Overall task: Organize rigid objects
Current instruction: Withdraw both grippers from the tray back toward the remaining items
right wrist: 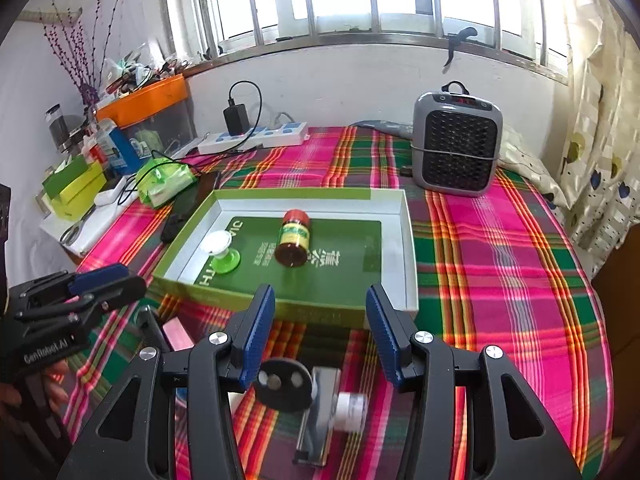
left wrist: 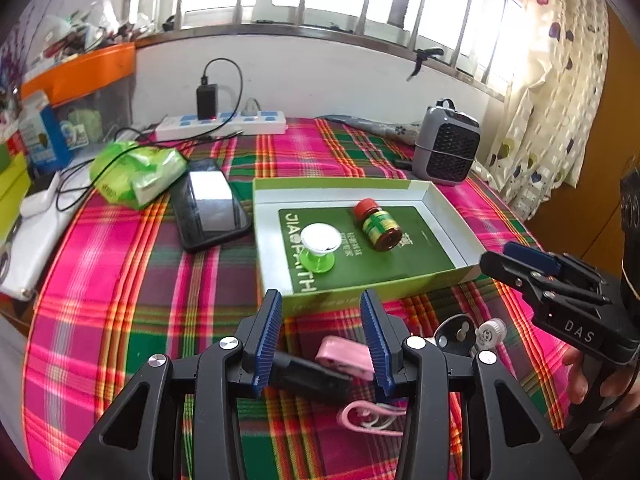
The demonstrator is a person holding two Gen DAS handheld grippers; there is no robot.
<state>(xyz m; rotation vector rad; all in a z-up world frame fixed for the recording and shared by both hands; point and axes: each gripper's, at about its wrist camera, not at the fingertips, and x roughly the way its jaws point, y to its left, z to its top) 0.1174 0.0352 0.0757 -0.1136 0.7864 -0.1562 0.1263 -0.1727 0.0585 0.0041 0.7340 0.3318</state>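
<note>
1. My left gripper point(left wrist: 320, 340) is spread wide and empty over a pink clip point(left wrist: 346, 356) and black stick point(left wrist: 312, 376); my right gripper point(right wrist: 320, 336) is spread too, above a black disc point(right wrist: 282, 386) and white knob point(right wrist: 350, 412).
2. Done, I'd say: the red-capped bottle point(left wrist: 376, 226) and green suction cup point(left wrist: 318, 246) are in the box lid point(left wrist: 264, 240).
3. Four pieces are left. The lid's near wall is just ahead, with plenty of bare plaid surface point(right wrist: 500, 280) to the right.
</note>
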